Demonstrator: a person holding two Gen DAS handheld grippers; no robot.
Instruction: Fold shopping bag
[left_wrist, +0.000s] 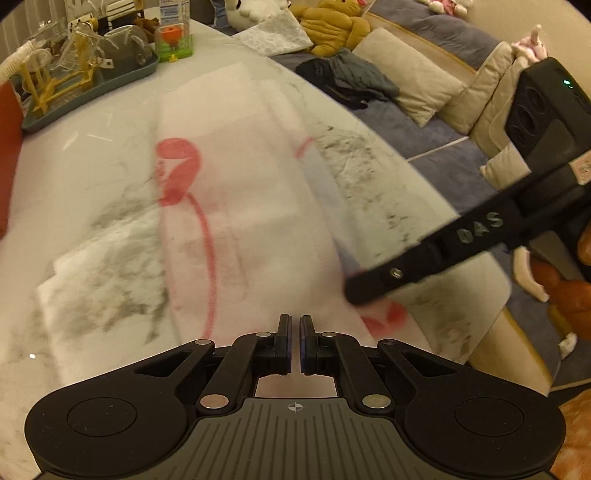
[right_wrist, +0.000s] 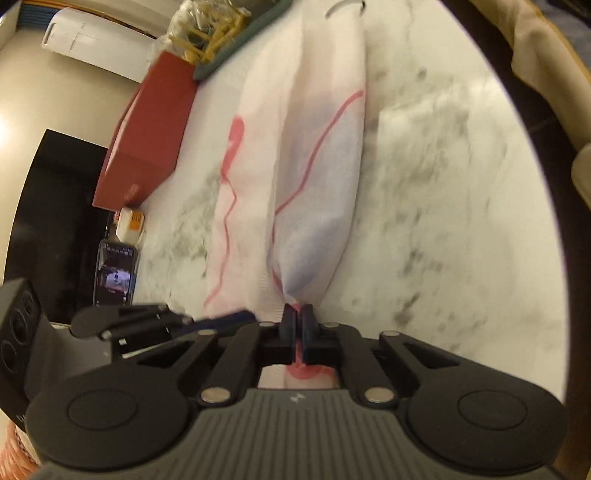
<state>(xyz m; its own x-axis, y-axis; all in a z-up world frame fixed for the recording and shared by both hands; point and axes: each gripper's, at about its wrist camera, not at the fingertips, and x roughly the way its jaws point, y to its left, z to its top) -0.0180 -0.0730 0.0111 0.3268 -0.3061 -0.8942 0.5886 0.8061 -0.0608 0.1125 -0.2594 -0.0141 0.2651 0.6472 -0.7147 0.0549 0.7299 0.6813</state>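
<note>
A white shopping bag with red print lies stretched out on the marble table. My left gripper hangs low over the bag's near end, its jaws shut, and I see nothing between the pads. My right gripper reaches in from the right to the bag's right edge. In the right wrist view the right gripper is shut on a gathered pinch of the bag, and a fold of fabric rises from the table into its jaws. The left gripper shows beside it at the left.
A teal tray with yellow pieces and clear plastic stands at the far left of the table. A red box and a phone lie along the table's left side. A sofa with cushions, clothes and plush toys runs past the right edge.
</note>
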